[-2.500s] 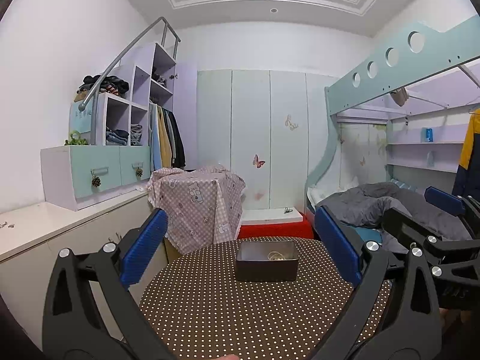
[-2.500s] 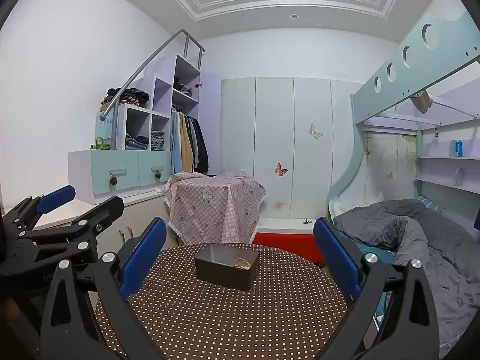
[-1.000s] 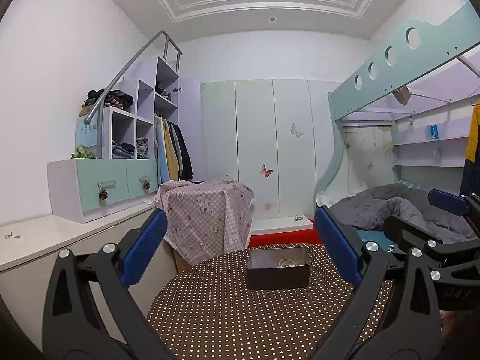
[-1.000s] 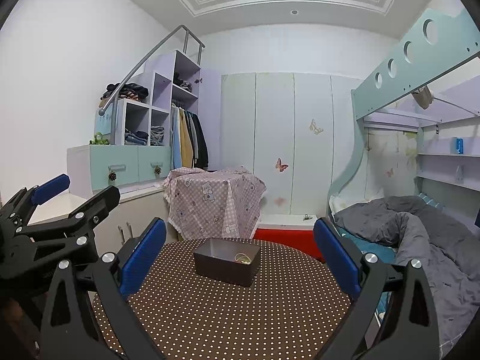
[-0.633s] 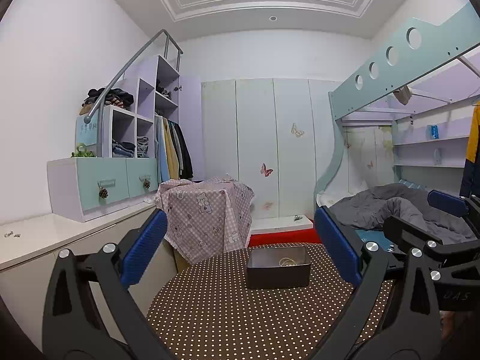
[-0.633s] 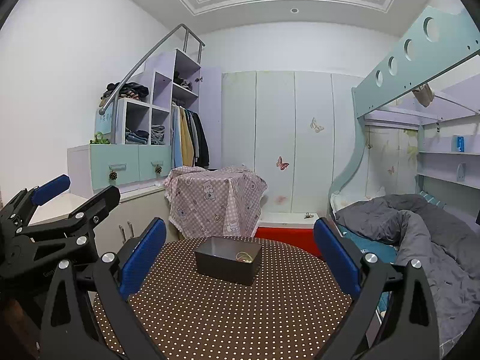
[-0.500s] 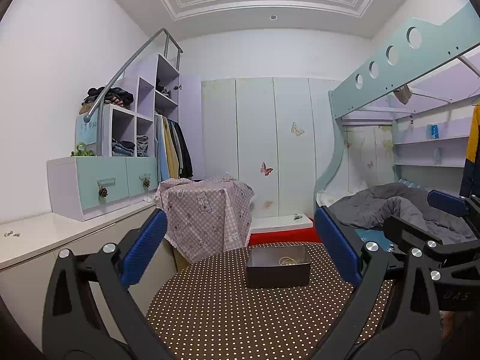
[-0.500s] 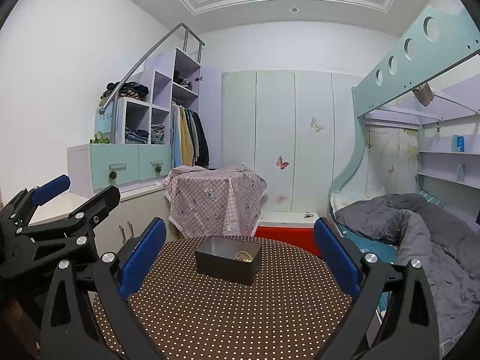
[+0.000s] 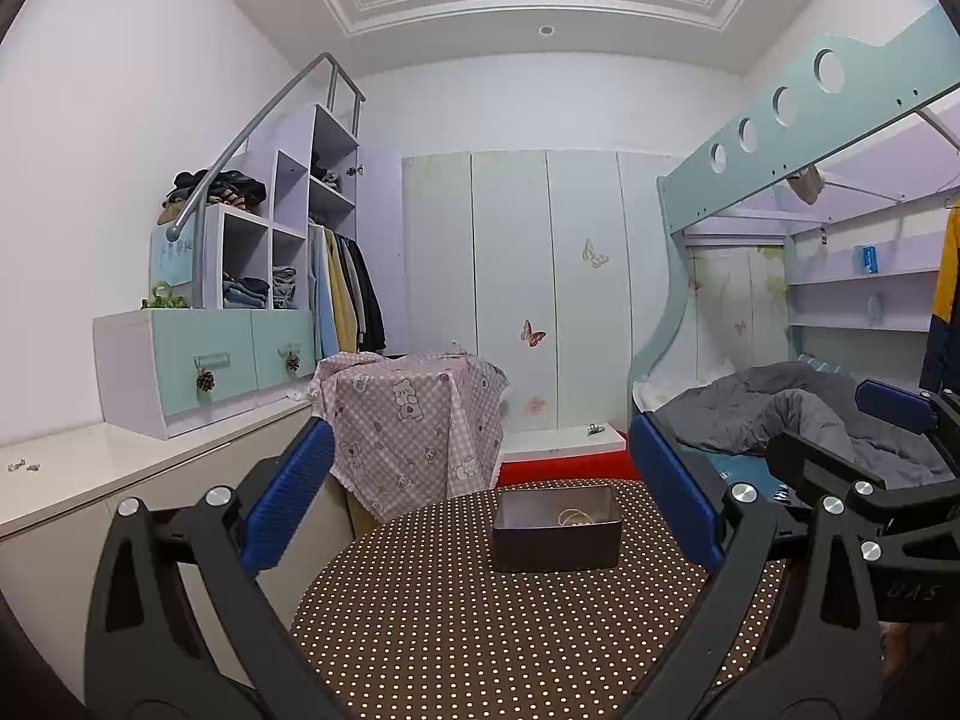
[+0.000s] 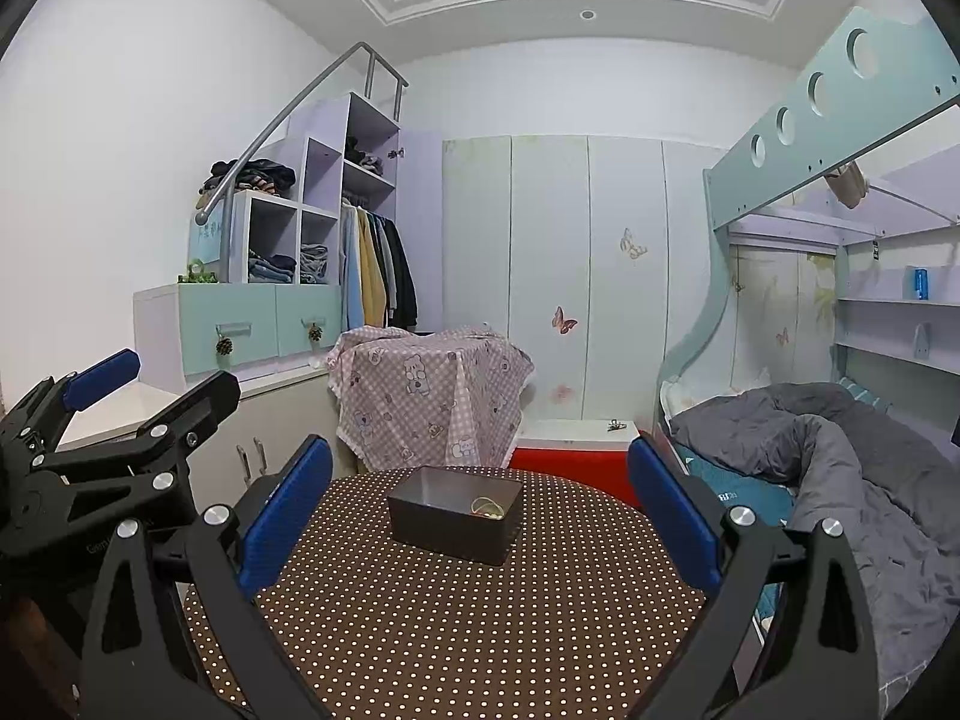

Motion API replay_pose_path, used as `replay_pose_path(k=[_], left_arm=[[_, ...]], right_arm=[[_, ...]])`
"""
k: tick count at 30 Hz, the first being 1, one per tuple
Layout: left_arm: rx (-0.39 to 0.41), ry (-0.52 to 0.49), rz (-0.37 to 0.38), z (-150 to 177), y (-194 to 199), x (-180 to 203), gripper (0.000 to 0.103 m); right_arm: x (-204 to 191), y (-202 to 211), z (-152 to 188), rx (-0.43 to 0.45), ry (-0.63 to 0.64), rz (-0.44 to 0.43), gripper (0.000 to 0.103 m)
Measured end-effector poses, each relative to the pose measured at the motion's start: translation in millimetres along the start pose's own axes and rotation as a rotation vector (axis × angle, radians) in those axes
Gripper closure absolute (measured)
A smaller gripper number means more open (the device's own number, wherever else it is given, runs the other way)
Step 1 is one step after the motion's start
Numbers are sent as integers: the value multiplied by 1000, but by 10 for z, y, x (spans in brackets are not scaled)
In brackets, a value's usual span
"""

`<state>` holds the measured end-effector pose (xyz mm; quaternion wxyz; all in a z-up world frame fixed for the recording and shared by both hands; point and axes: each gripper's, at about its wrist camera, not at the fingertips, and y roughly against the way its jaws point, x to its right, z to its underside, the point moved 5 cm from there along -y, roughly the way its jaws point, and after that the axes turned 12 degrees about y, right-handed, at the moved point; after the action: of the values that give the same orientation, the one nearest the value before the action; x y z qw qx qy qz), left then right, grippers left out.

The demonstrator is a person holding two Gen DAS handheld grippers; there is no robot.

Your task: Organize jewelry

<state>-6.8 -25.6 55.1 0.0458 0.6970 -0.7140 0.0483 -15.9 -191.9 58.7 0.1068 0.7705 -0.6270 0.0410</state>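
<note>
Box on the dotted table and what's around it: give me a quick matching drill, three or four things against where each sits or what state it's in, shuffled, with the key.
Things:
1. box
2. bracelet
3. left tongs
4. checked cloth

Places or states:
A. draped over something behind the table
B. open, holding nothing
C. on the dotted table, lid off
D. lying inside the box

Pairs: 1-C, 2-D, 3-B, 4-A
</note>
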Motion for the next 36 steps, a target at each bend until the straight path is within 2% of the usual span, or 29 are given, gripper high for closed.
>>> replay_pose_path(k=[36], left_arm=[[0,1,0,7,-20,-37,6]], right_arm=[[-18,-68,-1,-9,-5,-10,8]])
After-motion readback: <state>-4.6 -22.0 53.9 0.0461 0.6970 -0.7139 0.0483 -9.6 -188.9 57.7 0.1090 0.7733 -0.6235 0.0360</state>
